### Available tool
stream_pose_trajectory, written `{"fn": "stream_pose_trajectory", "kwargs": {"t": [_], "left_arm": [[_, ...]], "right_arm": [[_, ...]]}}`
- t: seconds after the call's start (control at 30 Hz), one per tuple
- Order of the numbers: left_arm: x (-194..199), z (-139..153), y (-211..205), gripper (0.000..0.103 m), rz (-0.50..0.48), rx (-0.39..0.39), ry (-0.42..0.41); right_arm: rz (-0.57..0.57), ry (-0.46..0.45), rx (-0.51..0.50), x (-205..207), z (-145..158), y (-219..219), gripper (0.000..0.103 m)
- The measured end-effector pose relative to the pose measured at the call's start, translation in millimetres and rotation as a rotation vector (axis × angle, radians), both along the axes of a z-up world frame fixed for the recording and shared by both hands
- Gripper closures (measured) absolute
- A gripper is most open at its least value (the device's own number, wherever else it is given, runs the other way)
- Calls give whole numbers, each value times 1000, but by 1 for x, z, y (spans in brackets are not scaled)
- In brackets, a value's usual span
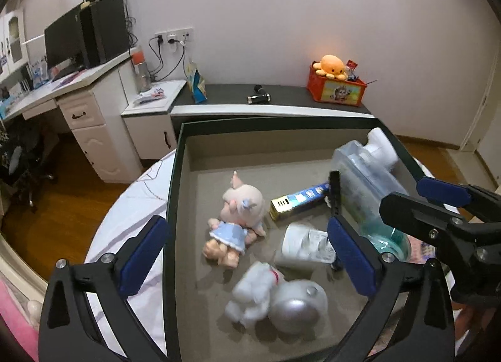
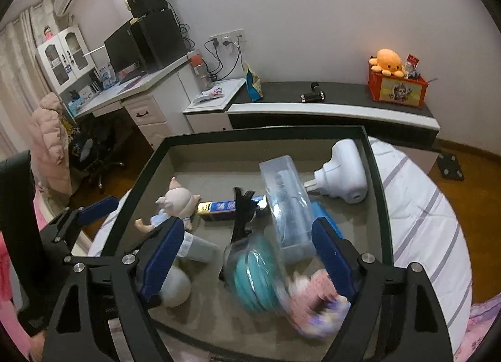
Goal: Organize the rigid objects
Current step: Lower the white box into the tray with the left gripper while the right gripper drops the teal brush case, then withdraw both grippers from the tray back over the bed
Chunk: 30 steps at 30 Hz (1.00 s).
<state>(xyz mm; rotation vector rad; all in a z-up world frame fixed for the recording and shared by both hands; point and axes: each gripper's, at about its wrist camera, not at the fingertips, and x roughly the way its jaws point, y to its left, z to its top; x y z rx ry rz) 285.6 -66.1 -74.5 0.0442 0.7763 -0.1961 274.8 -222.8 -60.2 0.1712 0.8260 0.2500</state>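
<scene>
Left hand-held gripper (image 1: 247, 260) jaws wide apart, empty, above white plush (image 1: 255, 294) and silver ball (image 1: 297, 302) at tray (image 1: 175, 174) near edge. Right hand-held gripper (image 2: 247, 260) also apart, empty, over teal bowl (image 2: 253, 280), clear case (image 2: 286, 205) leaning beside. Risk: closing could catch soft plush instead of rigid ball; ball likely rolls; grippers near, might collide.

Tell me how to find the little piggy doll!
Look in the big dark-rimmed box on the bed. On its grey floor, left of the long blue-and-gold carton, lies the pig doll. It alone wears a blue dress and a hair bow.
</scene>
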Motion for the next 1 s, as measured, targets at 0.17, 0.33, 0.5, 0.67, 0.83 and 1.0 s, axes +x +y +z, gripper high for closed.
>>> {"fn": "stream_pose_trajectory", "kwargs": {"t": [0.17,0.33,0.5,0.67,0.83,1.0], "left_arm": [[-19,11,9,0,29,-16,-20],[-42,19,19,0,52,-28,-32],[-71,28,29,0,80,-35,-45],[-101,37,36,0,94,-38,-56],[-127,43,37,0,95,-27,-67],[-154,46,36,0,93,-35,-70]], "right_arm": [[-31,-14,42,-15,6,-7,17],[-65,-44,64,-37,16,-11,0],[-66,-59,69,-63,24,-7,0],[-70,-73,79,-90,30,-8,0],[-87,-95,87,-123,35,-13,0],[-103,-118,88,-154,40,-17,0]]}}
